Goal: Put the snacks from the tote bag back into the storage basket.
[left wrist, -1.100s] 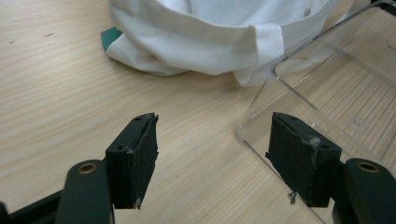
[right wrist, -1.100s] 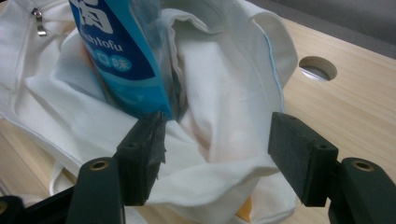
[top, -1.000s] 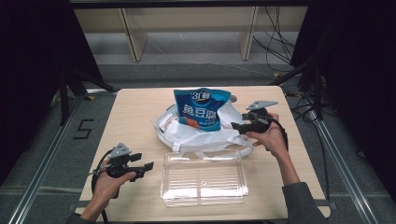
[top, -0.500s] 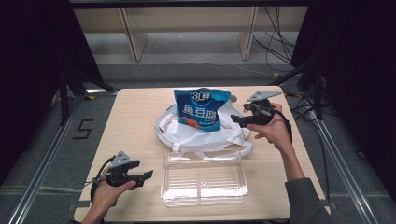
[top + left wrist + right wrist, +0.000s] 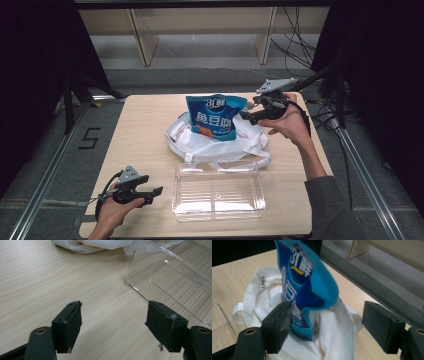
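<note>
Here, 1 blue pouch, 1 white bag, 1 clear tray.

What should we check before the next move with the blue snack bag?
1. Right hand-held gripper open: ok, and its jaws have just been opening.
2. Blue snack bag standing in the white cloth bag: ok.
3. Snack bag gripped: not ok, one pad looks near it, no pinch.
4. Left hand-held gripper open, nothing between its jaws: ok.
5. Clear plastic box upright on the table: ok.
</note>
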`<action>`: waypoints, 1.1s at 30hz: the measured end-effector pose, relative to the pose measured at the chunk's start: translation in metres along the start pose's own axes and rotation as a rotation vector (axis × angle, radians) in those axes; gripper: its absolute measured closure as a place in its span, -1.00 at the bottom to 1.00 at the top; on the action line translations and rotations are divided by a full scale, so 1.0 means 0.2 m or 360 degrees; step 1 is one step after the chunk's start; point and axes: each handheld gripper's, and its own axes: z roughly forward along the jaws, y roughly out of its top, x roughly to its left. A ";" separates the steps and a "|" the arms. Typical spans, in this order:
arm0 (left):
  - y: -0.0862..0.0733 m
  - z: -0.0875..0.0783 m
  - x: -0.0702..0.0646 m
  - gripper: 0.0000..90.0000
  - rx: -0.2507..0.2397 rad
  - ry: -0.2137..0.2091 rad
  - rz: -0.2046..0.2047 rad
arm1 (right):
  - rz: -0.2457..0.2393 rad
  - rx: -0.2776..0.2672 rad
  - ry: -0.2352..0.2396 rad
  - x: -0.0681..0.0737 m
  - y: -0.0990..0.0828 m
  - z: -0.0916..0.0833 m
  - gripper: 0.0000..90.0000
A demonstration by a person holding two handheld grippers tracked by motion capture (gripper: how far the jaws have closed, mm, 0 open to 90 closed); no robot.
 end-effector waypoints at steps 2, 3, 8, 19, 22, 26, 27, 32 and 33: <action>0.00 -0.01 0.01 -0.38 0.0041 0.0000 0.0040 | -0.0019 0.0003 0.0004 0.00 0.04 0.00 -0.44; 0.00 -0.02 0.01 -0.38 0.0040 -0.0003 0.0037 | -0.0031 0.0024 0.0026 -0.01 0.07 0.01 -0.44; 0.00 -0.03 0.02 -0.38 0.0058 0.0010 0.0053 | -0.0027 0.0028 0.0097 0.00 0.15 0.02 -0.40; -0.01 -0.01 0.00 -0.38 -0.0003 -0.0010 0.0001 | -0.0126 0.0096 0.0111 0.08 0.30 0.13 -0.27; -0.01 -0.02 0.00 -0.38 0.0016 -0.0007 0.0003 | -0.0146 0.0133 0.0118 0.10 0.33 0.19 -0.21; -0.01 -0.01 0.00 -0.38 0.0007 -0.0012 0.0005 | -0.0200 0.0142 0.0125 0.09 0.35 0.23 -0.13; -0.01 -0.02 0.01 -0.38 0.0050 -0.0012 0.0054 | -0.0195 0.0147 0.0131 0.09 0.35 0.23 -0.08; -0.01 -0.01 -0.01 -0.38 0.0017 -0.0018 -0.0020 | -0.0202 0.0179 0.0146 0.10 0.37 0.27 0.06; -0.01 -0.01 -0.01 -0.37 0.0023 -0.0019 0.0001 | -0.0207 0.0174 0.0132 0.10 0.37 0.28 0.07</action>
